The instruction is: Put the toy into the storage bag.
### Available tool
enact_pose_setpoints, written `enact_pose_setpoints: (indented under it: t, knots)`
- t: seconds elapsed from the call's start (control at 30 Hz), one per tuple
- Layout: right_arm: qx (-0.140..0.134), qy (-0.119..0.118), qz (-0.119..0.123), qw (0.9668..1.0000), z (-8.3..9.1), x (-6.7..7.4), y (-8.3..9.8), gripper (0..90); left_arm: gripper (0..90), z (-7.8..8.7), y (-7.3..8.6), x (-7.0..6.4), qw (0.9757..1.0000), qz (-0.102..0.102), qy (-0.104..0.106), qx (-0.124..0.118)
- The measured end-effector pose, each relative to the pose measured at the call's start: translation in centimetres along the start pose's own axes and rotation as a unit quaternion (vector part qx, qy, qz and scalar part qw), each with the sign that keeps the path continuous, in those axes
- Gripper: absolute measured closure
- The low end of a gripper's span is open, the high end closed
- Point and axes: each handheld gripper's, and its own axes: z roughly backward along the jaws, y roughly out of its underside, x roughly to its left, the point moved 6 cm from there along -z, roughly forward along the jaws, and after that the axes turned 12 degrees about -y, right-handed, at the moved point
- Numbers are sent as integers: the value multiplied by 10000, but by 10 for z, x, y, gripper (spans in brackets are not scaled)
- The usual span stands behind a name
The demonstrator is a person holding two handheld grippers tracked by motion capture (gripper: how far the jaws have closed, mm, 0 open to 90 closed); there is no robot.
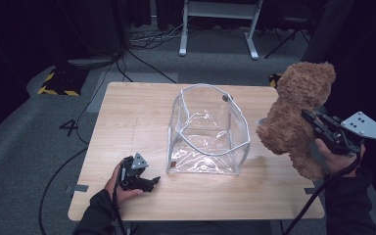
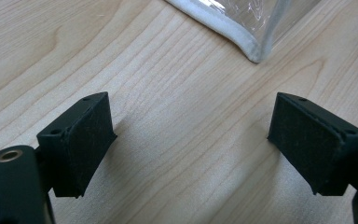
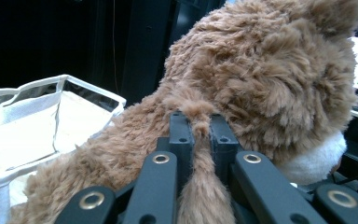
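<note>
A brown teddy bear [image 1: 296, 117] hangs in the air over the table's right edge, with my right gripper [image 1: 309, 119] shut on its fur. In the right gripper view the jaws pinch a tuft of the teddy bear [image 3: 261, 79], and my right gripper [image 3: 199, 122] sits close behind the bear's back. A clear plastic bag [image 1: 208, 131] with white trim stands open at the middle of the table. My left gripper [image 1: 152, 181] rests open on the wood near the front left, just left of the bag. In the left gripper view, the left gripper [image 2: 191, 140] has bare wood between its pads, and the bag's corner [image 2: 254, 46] lies ahead.
The wooden table [image 1: 127, 117] has bare room left of the bag and along its front. Behind it stand a white desk frame [image 1: 220, 24], floor cables [image 1: 142, 54] and a yellow-black striped block [image 1: 61, 81]. The bag's open rim [image 3: 51, 93] shows left of the bear.
</note>
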Motion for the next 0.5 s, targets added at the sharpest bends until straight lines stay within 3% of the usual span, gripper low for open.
enact_pose_setpoints:
  t: [0.5]
  knots:
    - [-85, 38, 90, 9999, -3, -4, -16, 833, 138, 0, 0, 0, 10000, -1, 0, -3]
